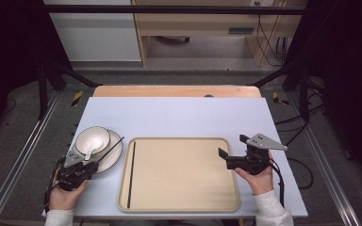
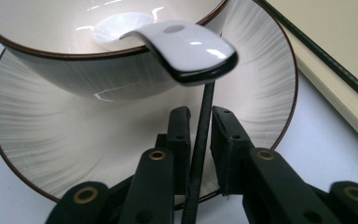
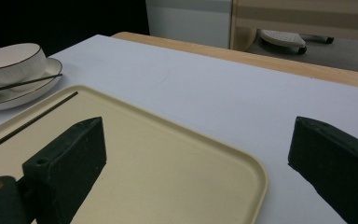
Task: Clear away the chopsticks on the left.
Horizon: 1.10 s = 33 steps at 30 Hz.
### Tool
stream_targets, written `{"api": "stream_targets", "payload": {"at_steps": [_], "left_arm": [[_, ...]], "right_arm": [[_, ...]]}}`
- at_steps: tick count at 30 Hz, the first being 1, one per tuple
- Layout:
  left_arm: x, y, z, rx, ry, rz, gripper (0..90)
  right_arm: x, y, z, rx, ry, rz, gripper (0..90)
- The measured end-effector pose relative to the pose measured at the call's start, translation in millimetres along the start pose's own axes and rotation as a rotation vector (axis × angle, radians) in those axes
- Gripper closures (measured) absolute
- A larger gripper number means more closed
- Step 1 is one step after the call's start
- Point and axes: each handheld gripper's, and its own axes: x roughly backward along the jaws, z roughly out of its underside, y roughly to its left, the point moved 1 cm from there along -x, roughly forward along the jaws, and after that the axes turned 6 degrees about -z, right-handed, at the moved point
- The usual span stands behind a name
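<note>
L tool (image 1: 90, 163) jaws nearly closed, low by L hand (image 1: 65, 195); R tool (image 1: 225, 157) jaws wide apart.

Table (image 1: 179, 113) with a tray (image 1: 179, 207) at its near centre; one chopstick (image 1: 131, 174) lies inside the tray, along its left edge. Left of the tray, a plate (image 1: 114, 157) carries a bowl (image 1: 93, 140), and a spoon (image 1: 90, 149) rests in the bowl with its handle over the near rim. A second chopstick (image 2: 201, 140) lies across the plate, passing under the spoon handle, with its near end between the jaws of the left gripper (image 1: 78, 172), which sits at the plate's near edge. The right gripper (image 1: 231, 153) is over the tray's right edge, jaws pointing left, one over the tray and one over the bare table
</note>
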Motion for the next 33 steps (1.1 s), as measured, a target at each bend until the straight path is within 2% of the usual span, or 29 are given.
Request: {"api": "stream_targets", "payload": {"at_steps": [6,16,17,25,33], "left_arm": [[0.6,-4.8,-1.4,-0.018,0.005,0.003,83.8],[6.8,-14.1,-5.3,-0.022,-0.007,-0.010,85.0],[7.7,-16.1,-6.0,-0.013,-0.007,-0.009,85.1],[14.5,-31.9,-12.0,-0.035,-0.044,-0.010,85.0],[20.5,-45.2,-16.5,-0.014,-0.083,-0.012,85.0]], "right_arm": [[0.4,-0.3,0.0,0.004,-0.001,-0.001,4.3],[0.9,-0.8,0.1,0.005,-0.002,-0.002,4.3],[0.7,-0.5,0.1,0.005,-0.001,-0.003,4.3],[1.7,-0.8,-0.2,0.001,-0.004,-0.002,4.2],[2.3,-0.7,-0.5,-0.002,-0.007,-0.002,4.2]]}}
